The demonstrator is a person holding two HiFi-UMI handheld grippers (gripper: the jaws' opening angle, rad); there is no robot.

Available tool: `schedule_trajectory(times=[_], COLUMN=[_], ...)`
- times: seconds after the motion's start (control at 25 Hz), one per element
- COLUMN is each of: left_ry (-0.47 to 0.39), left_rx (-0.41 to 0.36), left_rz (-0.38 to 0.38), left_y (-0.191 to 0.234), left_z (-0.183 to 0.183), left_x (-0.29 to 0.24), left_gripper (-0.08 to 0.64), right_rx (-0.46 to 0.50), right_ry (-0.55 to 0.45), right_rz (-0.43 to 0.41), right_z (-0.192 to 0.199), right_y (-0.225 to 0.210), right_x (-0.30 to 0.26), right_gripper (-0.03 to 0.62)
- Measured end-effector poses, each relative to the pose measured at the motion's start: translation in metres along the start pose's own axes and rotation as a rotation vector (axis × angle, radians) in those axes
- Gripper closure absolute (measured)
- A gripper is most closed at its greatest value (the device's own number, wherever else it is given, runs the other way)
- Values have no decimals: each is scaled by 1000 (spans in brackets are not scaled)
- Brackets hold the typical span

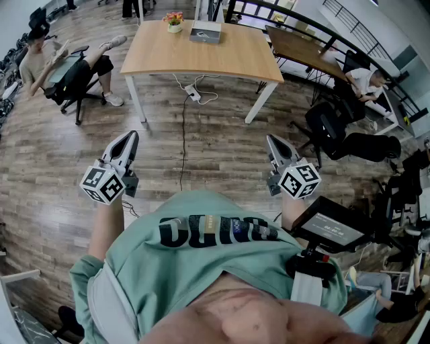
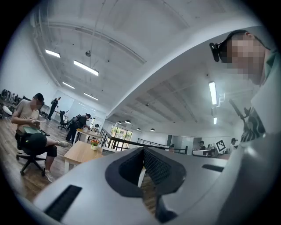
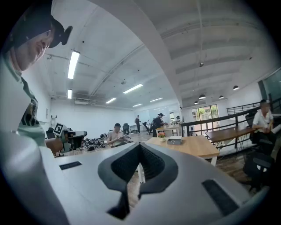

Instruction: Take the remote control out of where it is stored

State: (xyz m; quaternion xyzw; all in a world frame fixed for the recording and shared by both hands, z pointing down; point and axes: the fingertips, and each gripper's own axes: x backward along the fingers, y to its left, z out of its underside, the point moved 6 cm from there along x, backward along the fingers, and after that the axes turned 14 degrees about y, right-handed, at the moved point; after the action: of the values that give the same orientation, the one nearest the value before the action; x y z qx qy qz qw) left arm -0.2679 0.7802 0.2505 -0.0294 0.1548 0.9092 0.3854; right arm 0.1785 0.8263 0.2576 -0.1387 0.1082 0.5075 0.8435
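- Left of centre in the head view, I hold the left hand-held gripper point(image 1: 130, 140) over the brown plank floor point(image 1: 215, 158), its jaws together with nothing between them.
- Right of centre, the right hand-held gripper point(image 1: 273, 141) hangs level with it, jaws closed and empty.
- At the top of the frame, well apart from both, a light wooden table point(image 1: 201, 60) carries a small potted flower point(image 1: 174, 21) and a flat grey box point(image 1: 205, 31).
- I cannot make out the remote control in any view.

The person wears a pale green short-sleeved T-shirt point(image 1: 201, 269) with dark block letters. Grey left tongs point(image 1: 127, 141) and right tongs point(image 1: 273, 143) carry black-and-white marker cubes.
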Motion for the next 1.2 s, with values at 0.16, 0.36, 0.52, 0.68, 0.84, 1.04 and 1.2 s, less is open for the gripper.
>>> schedule_trajectory(times=[0.16, 0.36, 0.52, 0.68, 0.84, 1.04, 1.2], left_ry=[5, 7, 10, 9, 14, 16, 30], left_rx=[-3, -14, -17, -28, -38, -44, -50], left_rz=[2, 2, 3, 6, 2, -18, -28], left_y=[-3, -8, -16, -22, -33, -58, -87], left_z=[-1, -4, -6, -5, -4, -10, -14], left_x=[0, -2, -7, -14, -20, -34, -52], left_gripper=[555, 555, 555, 555, 555, 555, 555], right_rx=[-5, -12, 1, 21, 30, 34, 46], right_ry=[-5, -22, -38, -50, -57, -60, -59], right_rz=[5, -5, -10, -12, -21, -38, -57], right_z=[0, -1, -3, -1, 3, -1, -5], right_y=[-1, -4, -7, -12, -22, -47, -73], right_x=[4, 9, 15, 18, 25, 39, 56], right_gripper=[589, 589, 589, 589, 589, 588, 589])
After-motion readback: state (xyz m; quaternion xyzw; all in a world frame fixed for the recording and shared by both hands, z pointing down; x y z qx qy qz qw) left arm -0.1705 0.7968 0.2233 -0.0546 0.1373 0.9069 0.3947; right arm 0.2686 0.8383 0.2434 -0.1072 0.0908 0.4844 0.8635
